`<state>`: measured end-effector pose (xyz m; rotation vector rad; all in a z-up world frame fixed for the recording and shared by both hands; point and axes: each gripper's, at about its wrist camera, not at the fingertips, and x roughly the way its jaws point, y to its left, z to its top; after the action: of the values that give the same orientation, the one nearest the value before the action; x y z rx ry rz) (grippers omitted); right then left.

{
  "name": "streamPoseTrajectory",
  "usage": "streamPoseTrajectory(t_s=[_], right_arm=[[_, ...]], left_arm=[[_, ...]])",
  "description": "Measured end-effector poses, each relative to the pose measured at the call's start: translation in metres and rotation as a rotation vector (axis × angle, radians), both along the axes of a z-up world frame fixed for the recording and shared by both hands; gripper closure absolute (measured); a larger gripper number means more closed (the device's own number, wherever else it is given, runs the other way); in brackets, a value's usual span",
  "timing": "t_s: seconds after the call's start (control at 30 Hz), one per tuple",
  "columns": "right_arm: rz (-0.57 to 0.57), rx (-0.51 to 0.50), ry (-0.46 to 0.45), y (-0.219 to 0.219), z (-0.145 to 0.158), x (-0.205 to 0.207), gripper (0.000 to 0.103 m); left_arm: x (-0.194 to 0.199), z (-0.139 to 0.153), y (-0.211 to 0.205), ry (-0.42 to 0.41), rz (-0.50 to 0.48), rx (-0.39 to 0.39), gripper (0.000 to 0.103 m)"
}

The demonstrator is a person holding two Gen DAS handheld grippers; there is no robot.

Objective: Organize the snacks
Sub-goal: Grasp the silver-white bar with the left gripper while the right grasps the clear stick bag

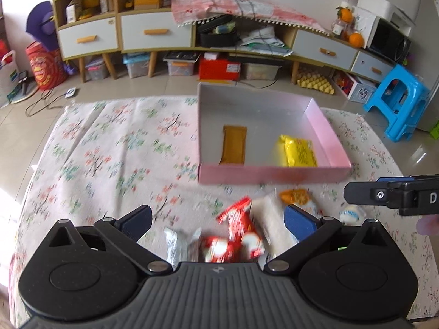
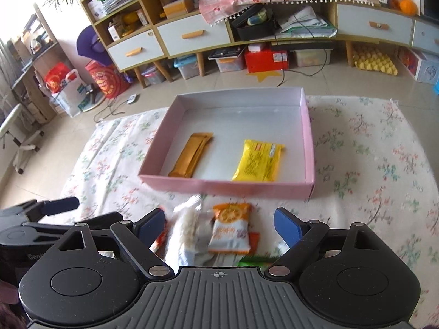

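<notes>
On flowered cloth [image 2: 370, 164]: pink box [image 2: 227, 185] holding two sorted snacks, tan bar [image 2: 192, 155] toward its left side and yellow packet [image 2: 259, 161] toward its right, apart from each other. Just before the near wall, an unsorted pile: orange-and-white packet [image 2: 231, 229], pale rice-cracker pack [image 2: 188, 224], red wrappers [image 1: 236, 233], silver wrapper [image 1: 172, 242], a green edge [image 2: 253, 260]. Left gripper [image 1: 218, 220] spread wide above the red wrappers, gripping nothing; right gripper [image 2: 219, 223] likewise spread over the orange-and-white packet, empty. Judged early: two in, most of the pile left.
</notes>
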<state>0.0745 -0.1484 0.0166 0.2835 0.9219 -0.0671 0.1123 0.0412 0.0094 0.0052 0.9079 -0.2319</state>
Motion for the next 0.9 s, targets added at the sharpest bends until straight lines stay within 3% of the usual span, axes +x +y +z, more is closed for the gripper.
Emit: streamPoseTrajectory(t_s=[0.23, 0.43, 0.9], right_arm=[[0.037, 0.036, 0.006, 0.014, -0.011, -0.015, 0.014], [0.064, -0.002, 0.043, 0.030, -0.024, -0.015, 0.014], [0.078, -0.112, 0.101, 0.057, -0.050, 0.008, 0.014]], left_arm=[[-0.021, -0.015, 0.016, 0.038, 0.035, 0.003, 0.001], [-0.030, -0.024, 0.035, 0.076, 0.062, -0.005, 0.001], [-0.036, -0.054, 0.055, 0.199, 0.025, -0.055, 0.032]])
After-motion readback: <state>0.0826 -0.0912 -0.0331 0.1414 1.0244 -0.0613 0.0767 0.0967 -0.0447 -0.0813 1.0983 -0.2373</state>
